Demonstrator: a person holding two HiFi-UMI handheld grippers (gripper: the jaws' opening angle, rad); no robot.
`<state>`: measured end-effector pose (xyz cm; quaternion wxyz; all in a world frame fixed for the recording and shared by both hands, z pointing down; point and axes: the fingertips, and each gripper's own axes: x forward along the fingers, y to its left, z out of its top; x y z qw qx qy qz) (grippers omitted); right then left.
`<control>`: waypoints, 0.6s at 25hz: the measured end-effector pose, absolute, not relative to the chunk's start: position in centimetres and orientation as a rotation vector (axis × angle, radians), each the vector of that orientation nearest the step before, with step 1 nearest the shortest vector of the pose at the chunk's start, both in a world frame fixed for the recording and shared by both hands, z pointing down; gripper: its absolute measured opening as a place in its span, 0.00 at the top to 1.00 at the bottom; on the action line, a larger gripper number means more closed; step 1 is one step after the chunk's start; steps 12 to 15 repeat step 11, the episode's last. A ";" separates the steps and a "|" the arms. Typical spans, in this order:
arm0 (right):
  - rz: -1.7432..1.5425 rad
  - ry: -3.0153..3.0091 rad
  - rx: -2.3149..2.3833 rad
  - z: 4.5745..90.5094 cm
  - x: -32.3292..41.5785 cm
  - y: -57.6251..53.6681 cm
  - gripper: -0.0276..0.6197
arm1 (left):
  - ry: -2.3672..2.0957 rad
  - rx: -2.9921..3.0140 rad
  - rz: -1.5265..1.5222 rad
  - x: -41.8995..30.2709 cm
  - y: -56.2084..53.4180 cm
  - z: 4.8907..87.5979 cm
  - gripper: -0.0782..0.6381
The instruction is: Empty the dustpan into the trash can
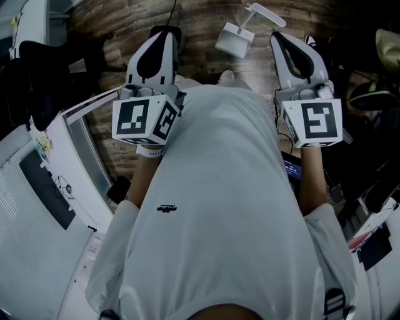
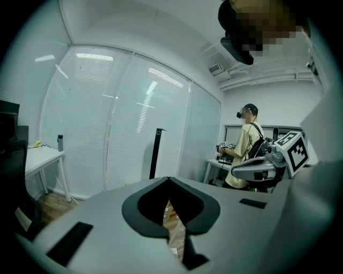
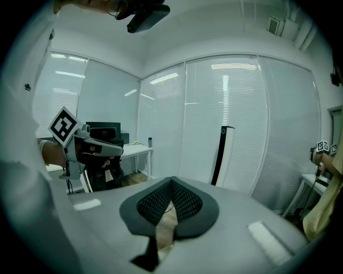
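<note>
A white dustpan with a long white handle lies on the wooden floor ahead of me, between and just beyond my two grippers. My left gripper is held out over the floor to the dustpan's left, its jaws shut with nothing between them. On the other side, my right gripper is likewise shut and empty, close to the handle. Neither touches the dustpan. In the left gripper view the closed jaws point across the room; the right gripper view shows its own jaws meeting too. I see no trash can in any view.
A white cabinet stands at my left, with a black chair behind it. Dark clutter fills the right side. Another person stands at a desk by the blinds. A tall black post stands near the glass wall.
</note>
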<state>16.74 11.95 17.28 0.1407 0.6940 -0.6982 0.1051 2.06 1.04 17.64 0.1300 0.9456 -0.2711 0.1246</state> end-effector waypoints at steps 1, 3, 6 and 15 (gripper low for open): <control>0.307 -2.013 2.010 17.3 16.8 12.0 0.94 | -0.786 2.748 0.363 2.1 1.0 17.7 0.88; 0.311 -2.010 2.013 17.5 16.8 12.0 0.94 | -0.784 2.747 0.365 2.0 1.0 17.8 0.88; 0.308 -2.009 2.001 17.5 16.7 11.8 0.94 | -0.785 2.744 0.365 2.0 0.7 17.9 0.88; 0.304 -2.010 1.997 17.4 16.8 11.5 0.94 | -0.785 2.742 0.361 2.2 0.5 17.8 0.88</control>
